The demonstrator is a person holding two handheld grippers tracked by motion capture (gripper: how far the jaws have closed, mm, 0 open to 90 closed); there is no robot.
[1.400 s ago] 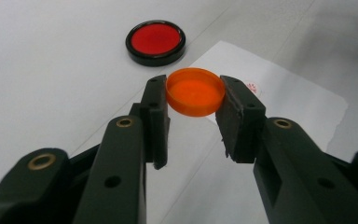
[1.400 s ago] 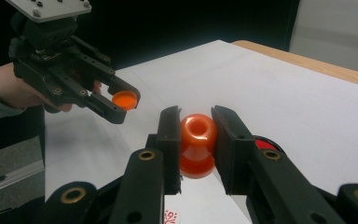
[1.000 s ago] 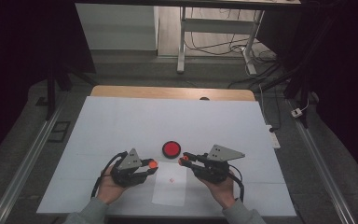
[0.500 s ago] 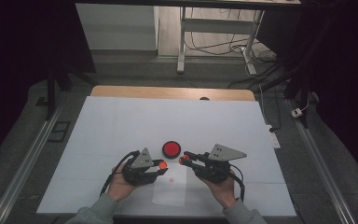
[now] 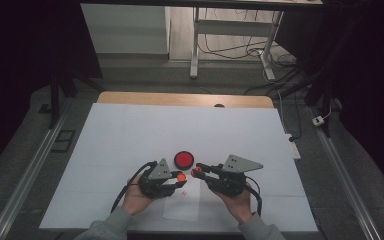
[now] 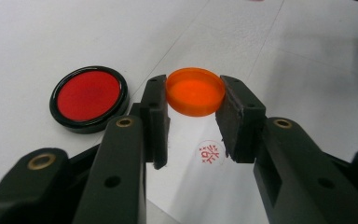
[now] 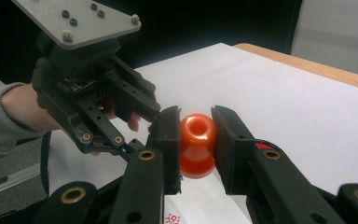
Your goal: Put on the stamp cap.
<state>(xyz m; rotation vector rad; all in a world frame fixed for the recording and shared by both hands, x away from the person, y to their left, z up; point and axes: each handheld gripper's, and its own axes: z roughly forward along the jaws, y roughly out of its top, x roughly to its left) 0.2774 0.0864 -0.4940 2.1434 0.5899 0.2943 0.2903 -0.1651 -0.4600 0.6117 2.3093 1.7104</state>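
orange cap [image 6: 195,91]: a shallow round lid, clamped flat between the pads of the left gripper [image 6: 193,116] and held off the sheet, near the front edge of the desk
orange stamp [image 7: 196,144]: a small waisted knob-shaped piece, upright between the pads of the right gripper [image 7: 196,140], just beside the cap in the high view, the two close but apart
left gripper: jaws drawn in on the cap's rim, one pad on each side; in the high view [image 5: 180,177] its tip points toward the right gripper
right gripper: jaws closed on the stamp's sides; in the high view [image 5: 196,173] it faces the left one, tip to tip
red ink pad [image 6: 89,97]: a round black-rimmed dish of red, lying flat on the sheet just behind the two gripper tips, toward the desk's middle [image 5: 183,159]
writing: a round red stamped mark [image 6: 211,152] on the white paper below the cap; its characters are too small to read
white sheet [image 5: 130,135]: covers most of the desk, a wooden strip showing along the far edge
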